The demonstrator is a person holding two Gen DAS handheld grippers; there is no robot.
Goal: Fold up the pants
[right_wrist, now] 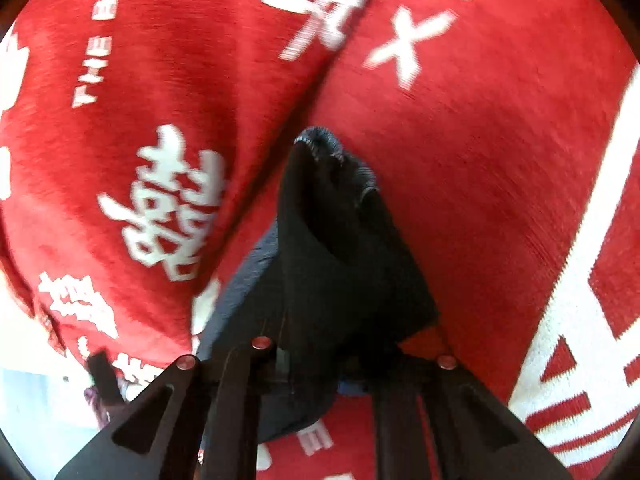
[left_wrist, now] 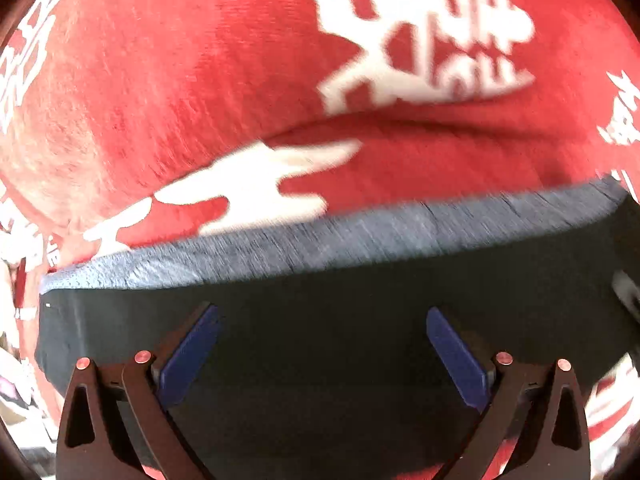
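Clamping one dark pants (right_wrist: 340, 248) bunch, apparently, right hand-held gripper (right_wrist: 320, 360); left hand-held gripper (left_wrist: 322, 344) gapes wide.

Dark navy pants (left_wrist: 320, 320), red blanket (left_wrist: 200, 60) with white lettering, blue fingers (left_wrist: 188, 356)

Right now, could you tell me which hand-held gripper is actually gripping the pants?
The right hand-held gripper: it pinches bunched dark pants. The left hand-held gripper is open above them.
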